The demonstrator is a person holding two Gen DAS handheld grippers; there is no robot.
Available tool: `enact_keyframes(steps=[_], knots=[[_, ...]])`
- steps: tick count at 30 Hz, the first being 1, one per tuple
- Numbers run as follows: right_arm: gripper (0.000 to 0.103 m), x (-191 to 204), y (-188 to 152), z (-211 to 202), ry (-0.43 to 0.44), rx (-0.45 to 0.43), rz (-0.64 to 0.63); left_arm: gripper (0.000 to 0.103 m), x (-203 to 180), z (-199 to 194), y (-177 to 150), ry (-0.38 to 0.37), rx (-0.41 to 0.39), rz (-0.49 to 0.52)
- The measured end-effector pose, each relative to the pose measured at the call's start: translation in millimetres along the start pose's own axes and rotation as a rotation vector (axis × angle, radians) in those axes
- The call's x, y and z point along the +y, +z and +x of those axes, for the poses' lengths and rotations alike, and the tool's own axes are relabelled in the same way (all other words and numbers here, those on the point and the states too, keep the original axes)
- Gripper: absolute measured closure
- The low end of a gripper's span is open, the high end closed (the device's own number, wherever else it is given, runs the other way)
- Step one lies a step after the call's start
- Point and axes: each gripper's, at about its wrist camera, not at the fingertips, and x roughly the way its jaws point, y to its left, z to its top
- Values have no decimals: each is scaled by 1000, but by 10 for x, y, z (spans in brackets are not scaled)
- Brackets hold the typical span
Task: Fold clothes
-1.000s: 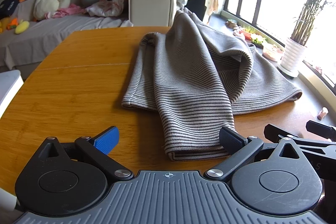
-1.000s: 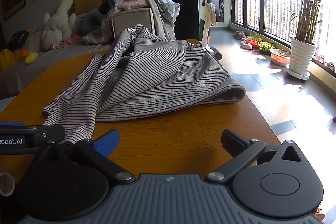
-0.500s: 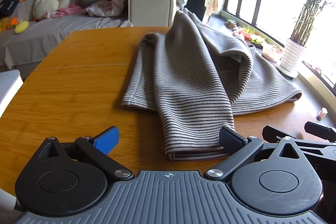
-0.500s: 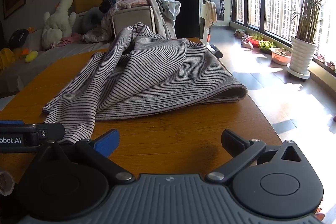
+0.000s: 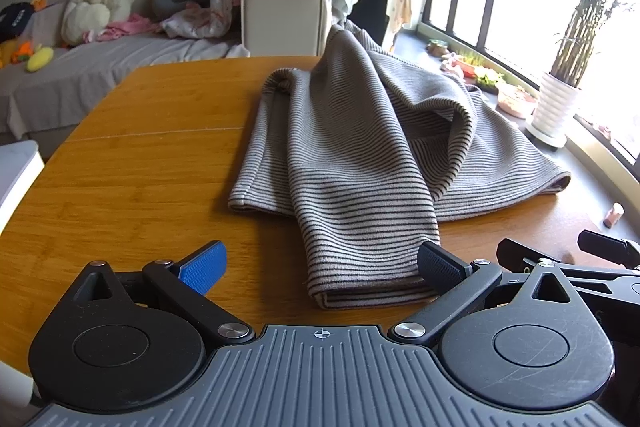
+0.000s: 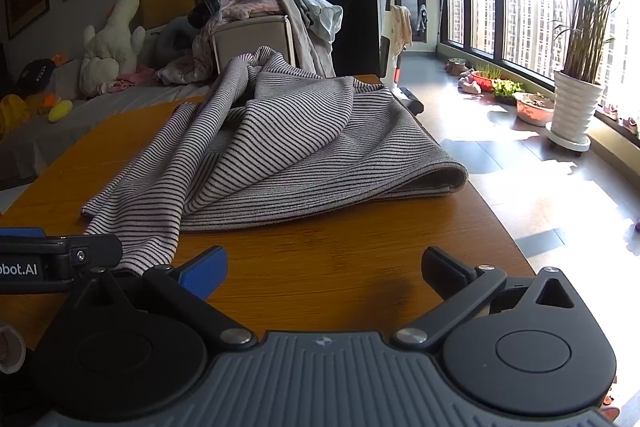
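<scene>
A grey striped garment [image 5: 360,155] lies rumpled on the wooden table [image 5: 140,155], one sleeve running toward me. My left gripper [image 5: 320,265] is open and low over the table, the sleeve's cuff [image 5: 368,291] lying between its fingers, nearer the right finger. My right gripper [image 6: 324,267] is open and empty over bare wood, to the right of the sleeve end. The garment also shows in the right wrist view [image 6: 288,147], with its folded edge [image 6: 452,179] near the table's right edge. Each gripper shows at the edge of the other's view.
A sofa [image 5: 80,75] with a white plush toy [image 5: 100,7] stands behind the table. A beige box [image 5: 284,15] piled with clothes is at the far end. A potted plant [image 6: 576,107] stands on the floor by the window on the right.
The right gripper has edged slightly forward toward the garment. The left gripper and the garment have not visibly moved.
</scene>
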Motion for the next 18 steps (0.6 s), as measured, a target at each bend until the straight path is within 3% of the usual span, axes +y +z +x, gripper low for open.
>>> enact_keyframes(steps=[18], knots=[[0, -28, -18, 21, 2, -5, 5, 0, 26, 32, 22, -4, 8, -8]])
